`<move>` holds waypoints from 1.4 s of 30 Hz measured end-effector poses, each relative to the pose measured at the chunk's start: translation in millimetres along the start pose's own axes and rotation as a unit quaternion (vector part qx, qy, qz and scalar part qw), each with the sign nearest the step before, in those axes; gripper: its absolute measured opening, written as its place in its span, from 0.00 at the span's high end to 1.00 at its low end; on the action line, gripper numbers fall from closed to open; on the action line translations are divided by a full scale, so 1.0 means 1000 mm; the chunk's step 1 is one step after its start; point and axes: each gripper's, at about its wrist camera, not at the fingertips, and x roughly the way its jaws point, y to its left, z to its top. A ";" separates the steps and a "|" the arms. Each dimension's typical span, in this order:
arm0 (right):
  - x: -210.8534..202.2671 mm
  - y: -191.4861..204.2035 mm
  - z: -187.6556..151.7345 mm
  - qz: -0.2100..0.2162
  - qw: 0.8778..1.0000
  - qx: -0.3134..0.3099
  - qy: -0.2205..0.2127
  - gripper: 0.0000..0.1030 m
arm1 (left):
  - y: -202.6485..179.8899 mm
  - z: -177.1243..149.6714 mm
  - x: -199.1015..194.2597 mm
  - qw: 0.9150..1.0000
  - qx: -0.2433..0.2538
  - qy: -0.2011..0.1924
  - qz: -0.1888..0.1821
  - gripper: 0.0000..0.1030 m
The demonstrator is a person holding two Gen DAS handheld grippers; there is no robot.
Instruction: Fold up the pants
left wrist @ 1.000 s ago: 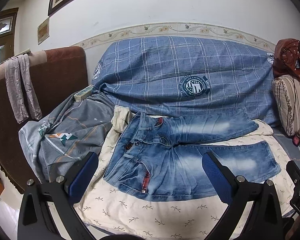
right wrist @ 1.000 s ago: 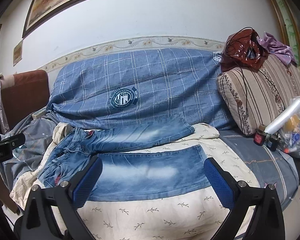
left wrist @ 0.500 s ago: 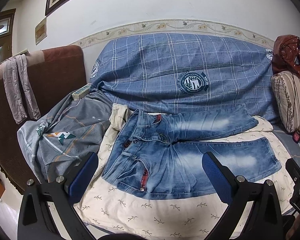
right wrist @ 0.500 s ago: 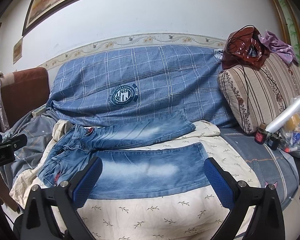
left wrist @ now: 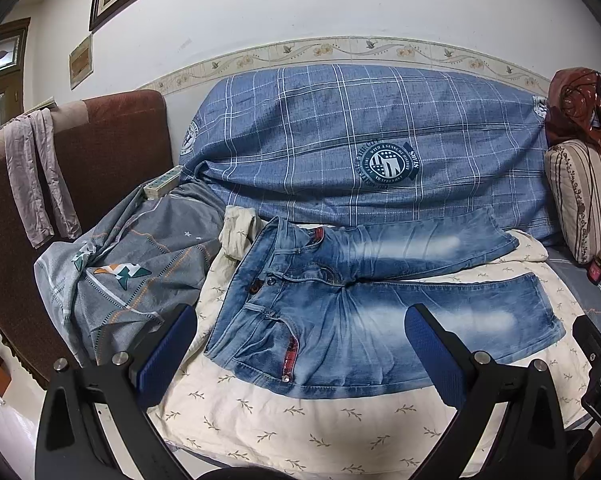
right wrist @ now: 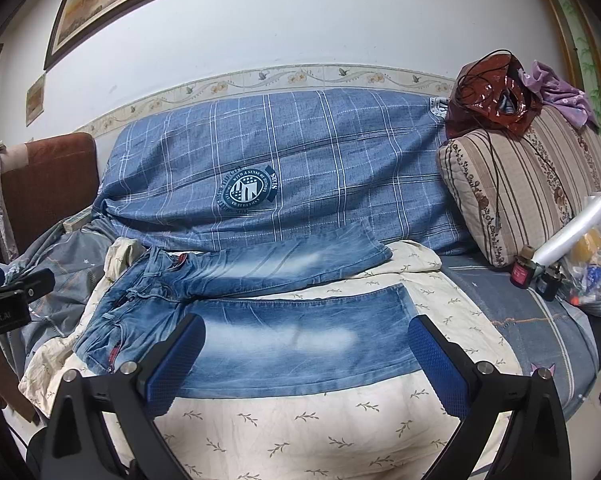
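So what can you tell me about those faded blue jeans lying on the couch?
The faded blue denim jeans lie flat and unfolded, front up, on a cream leaf-print cloth. The waistband is at the left, and the two short legs spread apart towards the right. Whitish worn patches run along both legs; red trim lines the pocket. Neither gripper touches them.

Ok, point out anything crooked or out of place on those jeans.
The jeans lie unfolded on the cream sheet with legs splayed apart; the far leg angles up against the blue backrest cover. No damage shows.
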 end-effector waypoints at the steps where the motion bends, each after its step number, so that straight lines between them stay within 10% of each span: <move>1: 0.000 0.000 0.000 0.000 1.000 0.000 -0.001 0.00 | 0.000 0.000 0.000 1.000 0.001 0.000 0.000 0.00; 42: 0.035 -0.010 0.010 -0.010 0.999 -0.011 0.035 0.00 | 0.021 -0.004 0.051 0.999 -0.006 0.041 0.028 0.00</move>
